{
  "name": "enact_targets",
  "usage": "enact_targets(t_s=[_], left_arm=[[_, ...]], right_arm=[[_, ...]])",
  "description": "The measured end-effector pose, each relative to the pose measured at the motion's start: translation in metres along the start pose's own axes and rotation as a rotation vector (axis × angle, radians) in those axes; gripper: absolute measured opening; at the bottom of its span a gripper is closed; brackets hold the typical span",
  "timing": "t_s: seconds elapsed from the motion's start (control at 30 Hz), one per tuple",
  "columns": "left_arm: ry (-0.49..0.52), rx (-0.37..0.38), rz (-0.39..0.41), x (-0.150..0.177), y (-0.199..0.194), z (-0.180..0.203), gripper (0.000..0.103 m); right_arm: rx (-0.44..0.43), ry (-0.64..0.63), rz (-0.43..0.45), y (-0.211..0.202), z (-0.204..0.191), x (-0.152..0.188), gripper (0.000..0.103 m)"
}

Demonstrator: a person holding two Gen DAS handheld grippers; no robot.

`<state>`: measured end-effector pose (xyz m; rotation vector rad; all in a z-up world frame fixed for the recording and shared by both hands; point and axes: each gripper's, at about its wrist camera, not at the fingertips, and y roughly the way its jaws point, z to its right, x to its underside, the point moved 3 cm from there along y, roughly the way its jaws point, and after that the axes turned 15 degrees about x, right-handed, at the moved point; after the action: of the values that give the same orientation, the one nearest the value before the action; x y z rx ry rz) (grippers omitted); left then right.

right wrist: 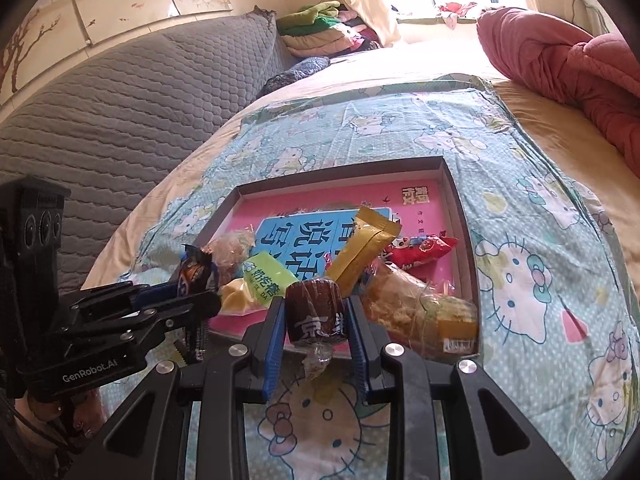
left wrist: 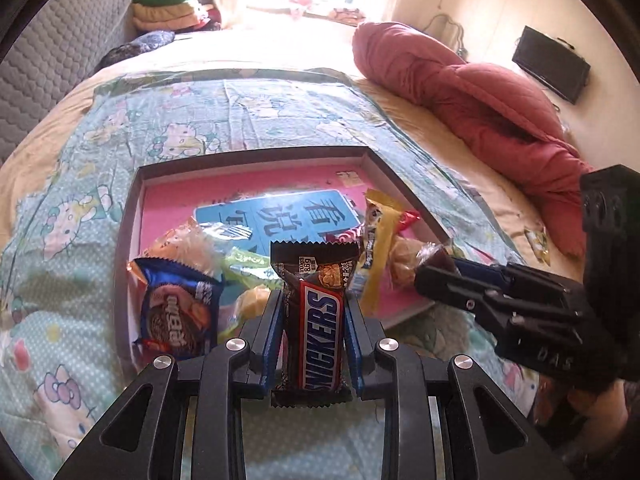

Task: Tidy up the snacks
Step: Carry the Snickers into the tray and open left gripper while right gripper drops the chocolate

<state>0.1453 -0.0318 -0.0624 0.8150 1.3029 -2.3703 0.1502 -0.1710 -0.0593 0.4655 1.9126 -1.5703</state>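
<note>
My left gripper point(left wrist: 313, 300) is shut on a brown Snickers bar point(left wrist: 316, 320), held upright above the near edge of a shallow box point(left wrist: 256, 152) with a pink floor. In the box lie a blue cookie pack point(left wrist: 180, 312), a green packet point(left wrist: 246, 264), a yellow stick pack point(left wrist: 374, 252) and a red wrapper point(left wrist: 406, 220). My right gripper point(right wrist: 314, 304) is shut on a small brown wrapped cake point(right wrist: 314, 314), just above the box's near edge point(right wrist: 472, 264). Beside it lies a long bread in clear wrap point(right wrist: 412, 308). Each gripper shows in the other's view, the right one point(left wrist: 432, 268) holding its cake and the left one point(right wrist: 200, 300) its bar.
The box rests on a light blue cartoon-cat sheet point(right wrist: 520, 272) spread over a bed. A red quilt point(left wrist: 480, 112) is bunched at the right, a grey padded headboard point(right wrist: 120, 112) at the left, folded clothes point(right wrist: 320, 28) at the far end. A small yellow packet point(left wrist: 538, 242) lies on the sheet.
</note>
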Motion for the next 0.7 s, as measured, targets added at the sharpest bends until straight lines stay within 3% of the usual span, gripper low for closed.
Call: enact_targets(t_s=[0.43,0.57,0.7], left_arm=[[-0.009,-0.015,-0.037,-0.003,0.033,-0.002,0.031],[-0.021,-0.018,-0.035,-0.001,0.029,-0.001,0.046],[-0.031,-0.027,-0.018,0.000,0.016,0.002,0.061]], right_arm=[[0.052,-0.030,-0.004,0.022,-0.004,0.003,0.030],[0.051,-0.016,0.008,0.017,-0.001,0.002,0.031],[0.054,-0.003,0.031,0.005,0.002,0.001,0.040]])
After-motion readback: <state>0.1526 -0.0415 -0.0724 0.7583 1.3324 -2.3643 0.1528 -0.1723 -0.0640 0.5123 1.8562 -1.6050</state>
